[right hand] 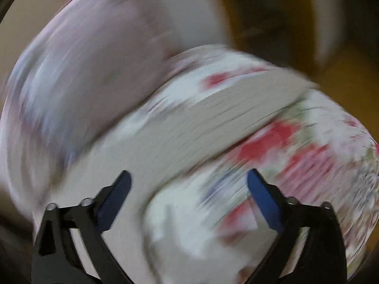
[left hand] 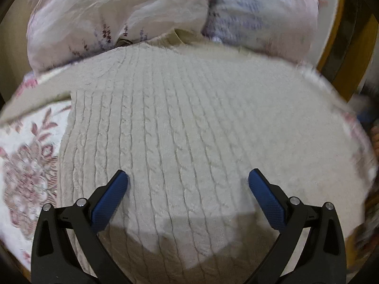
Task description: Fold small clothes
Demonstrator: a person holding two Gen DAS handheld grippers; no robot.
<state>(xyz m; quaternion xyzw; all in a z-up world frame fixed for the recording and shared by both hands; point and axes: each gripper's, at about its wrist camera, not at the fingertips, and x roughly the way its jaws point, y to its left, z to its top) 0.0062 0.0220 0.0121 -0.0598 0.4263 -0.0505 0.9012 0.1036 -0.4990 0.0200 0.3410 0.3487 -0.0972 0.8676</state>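
Sweater, cream and cable-knit, lies spread flat across a floral bedspread, its ribs running away from the left wrist camera toward the far edge of the bed. A sleeve reaches out over the bedspread toward the left edge. Beyond the sweater's far hem sit two pale lavender-print pillows, pressed side by side, with a wooden bed frame curving past the far right corner. The left gripper hangs just above the knit with its blue-padded fingers spread wide and nothing between them; its shadow falls on the near part of the garment.

The right wrist view is heavily motion-blurred. The right gripper also has its fingers parted and empty, over a beige band of the sweater that crosses the red-flowered bedspread diagonally. A blurred pale pillow lies at the far left.
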